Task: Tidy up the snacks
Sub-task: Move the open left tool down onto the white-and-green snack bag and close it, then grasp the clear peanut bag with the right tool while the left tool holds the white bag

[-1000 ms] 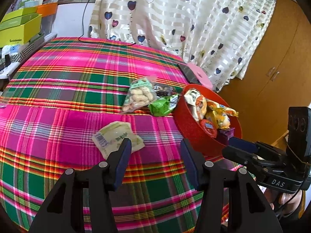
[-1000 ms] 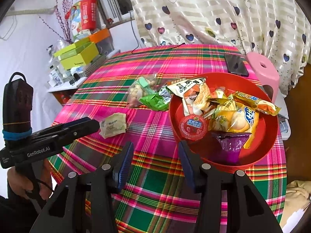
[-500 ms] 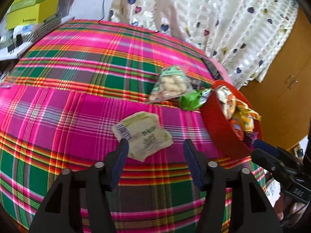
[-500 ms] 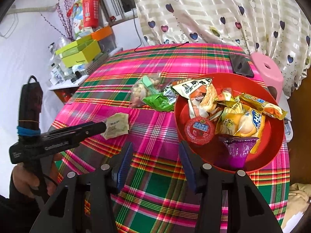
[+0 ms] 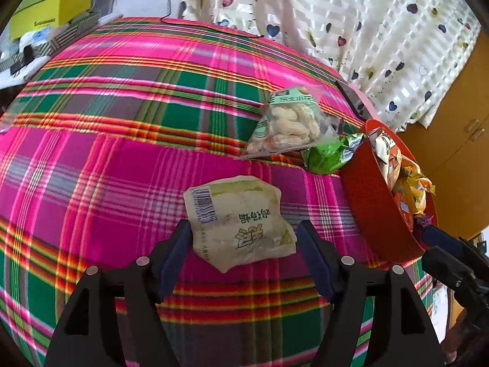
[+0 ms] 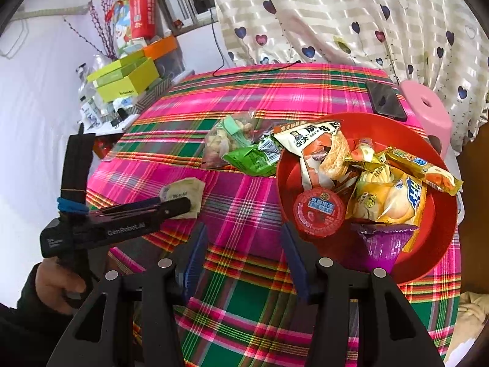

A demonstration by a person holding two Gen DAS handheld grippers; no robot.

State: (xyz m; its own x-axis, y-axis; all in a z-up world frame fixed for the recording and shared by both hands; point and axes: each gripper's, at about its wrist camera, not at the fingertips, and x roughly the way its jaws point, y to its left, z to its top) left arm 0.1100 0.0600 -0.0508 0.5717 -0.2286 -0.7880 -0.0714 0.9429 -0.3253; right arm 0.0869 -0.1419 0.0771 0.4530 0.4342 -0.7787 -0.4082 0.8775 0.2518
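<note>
Now the left hand-held gripper (image 5: 244, 244) has just been spreading its jaws, which stand apart around a pale snack packet (image 5: 240, 221) flat on the plaid tabletop (image 5: 122, 159). Right hand-held gripper (image 6: 243, 244) hangs apart, empty, beside the red bowl (image 6: 440, 244) of snacks.

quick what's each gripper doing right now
Left gripper: open, jaws just widened around the pale snack packet, not pressing it.
Right gripper: open, holding nothing, near the red bowl.
</note>
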